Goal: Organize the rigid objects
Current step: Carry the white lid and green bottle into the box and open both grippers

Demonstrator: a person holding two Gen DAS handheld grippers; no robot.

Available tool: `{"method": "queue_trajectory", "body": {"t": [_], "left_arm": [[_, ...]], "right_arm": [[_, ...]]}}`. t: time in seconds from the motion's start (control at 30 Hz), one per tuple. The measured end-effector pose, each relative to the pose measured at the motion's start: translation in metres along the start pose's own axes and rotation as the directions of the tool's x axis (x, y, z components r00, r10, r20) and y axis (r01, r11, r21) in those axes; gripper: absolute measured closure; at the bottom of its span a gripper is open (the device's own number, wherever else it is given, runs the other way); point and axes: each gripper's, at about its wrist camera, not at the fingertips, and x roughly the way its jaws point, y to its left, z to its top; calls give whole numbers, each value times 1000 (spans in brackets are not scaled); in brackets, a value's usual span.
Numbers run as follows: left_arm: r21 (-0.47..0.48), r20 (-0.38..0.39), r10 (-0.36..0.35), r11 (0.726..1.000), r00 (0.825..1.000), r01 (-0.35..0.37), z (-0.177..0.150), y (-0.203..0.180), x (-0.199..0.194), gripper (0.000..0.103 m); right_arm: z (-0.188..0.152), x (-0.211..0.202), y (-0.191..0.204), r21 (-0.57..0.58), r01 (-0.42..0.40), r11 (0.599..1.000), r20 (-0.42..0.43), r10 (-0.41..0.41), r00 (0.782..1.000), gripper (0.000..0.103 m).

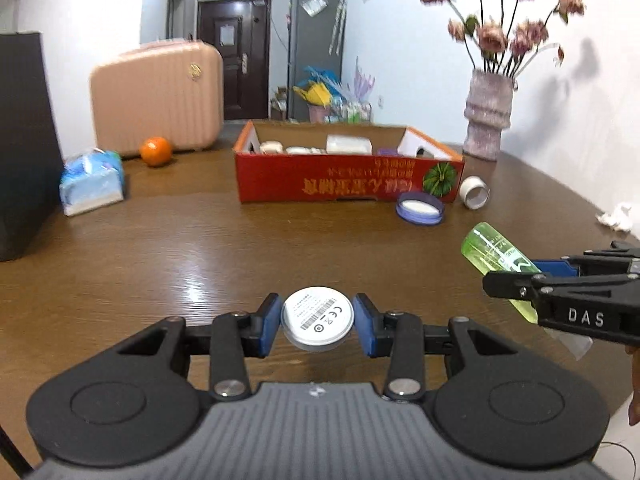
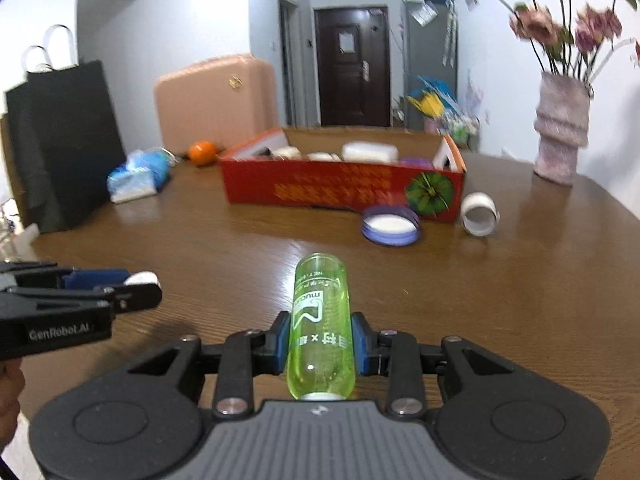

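— Inspector: Where do your two views sit?

— Operator: I read each from just behind its own fingers, angled down over the table (image 1: pixel 200 248), close to the wood. Both face the red box (image 1: pixel 348 178) at twelve o'clock. The left view catches the right gripper (image 1: pixel 516 280) at three; the right catches the left gripper (image 2: pixel 140 292) at nine.

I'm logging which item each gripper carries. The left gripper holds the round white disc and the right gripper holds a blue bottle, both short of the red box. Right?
Not quite: the bottle in the right gripper is translucent green, as the right wrist view shows. The left gripper does hold the round white disc, both short of the red box.
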Motion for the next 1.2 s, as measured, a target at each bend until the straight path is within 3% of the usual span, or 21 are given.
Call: {"method": "queue_trajectory", "body": {"t": [0.27, 0.53, 0.8, 1.03, 1.2], "left_arm": [[-41, 107, 33, 999, 994, -29, -3, 14, -53, 63], [-67, 88, 16, 998, 996, -10, -7, 23, -50, 63], [-41, 101, -5, 999, 995, 9, 14, 26, -20, 63], [23, 110, -43, 999, 993, 41, 57, 19, 32, 63], [59, 75, -84, 995, 994, 79, 92, 13, 82, 63]], "right_arm": [[16, -36, 23, -60, -20, 998, 88, 25, 996, 73], [22, -34, 28, -79, 5, 997, 99, 3, 995, 73], [38, -11, 19, -71, 38, 997, 96, -31, 995, 73], [62, 17, -1, -36, 41, 999, 97, -38, 995, 73], [91, 45, -22, -35, 36, 999, 107, -32, 994, 73]]}}
